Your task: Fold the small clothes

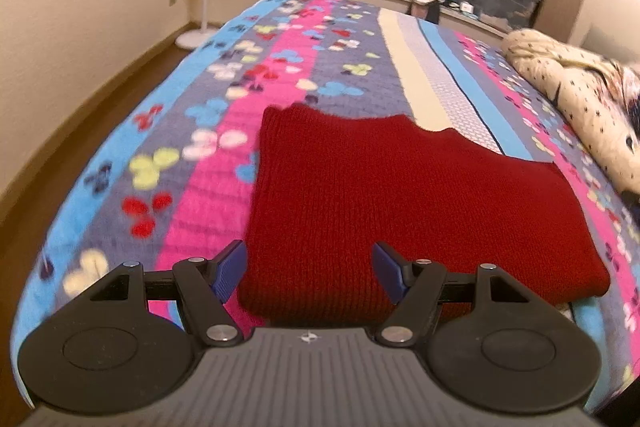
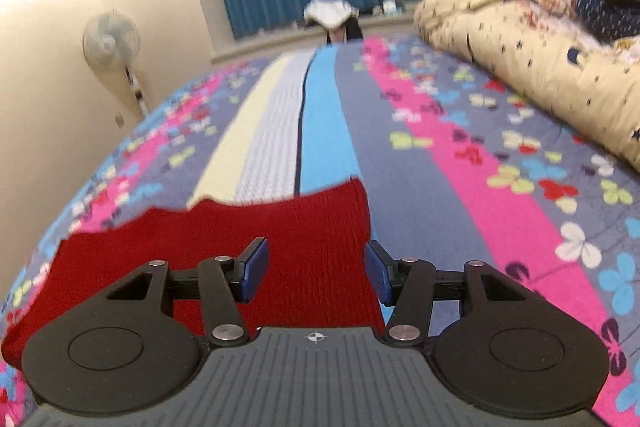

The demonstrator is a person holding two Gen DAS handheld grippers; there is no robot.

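**Both grippers spread above the red knit**

I see my left gripper (image 1: 308,275) wide apart, empty, over the near left edge of the red knit garment (image 1: 400,203). Right gripper (image 2: 316,273) likewise spread, gripping nothing, above its right end. Garment lies flat on the striped floral bedspread (image 2: 460,163).

The left gripper (image 1: 310,273), fingers spread and empty, hangs over the near edge of a red sweater (image 1: 400,203) lying on the bedspread (image 1: 192,155).
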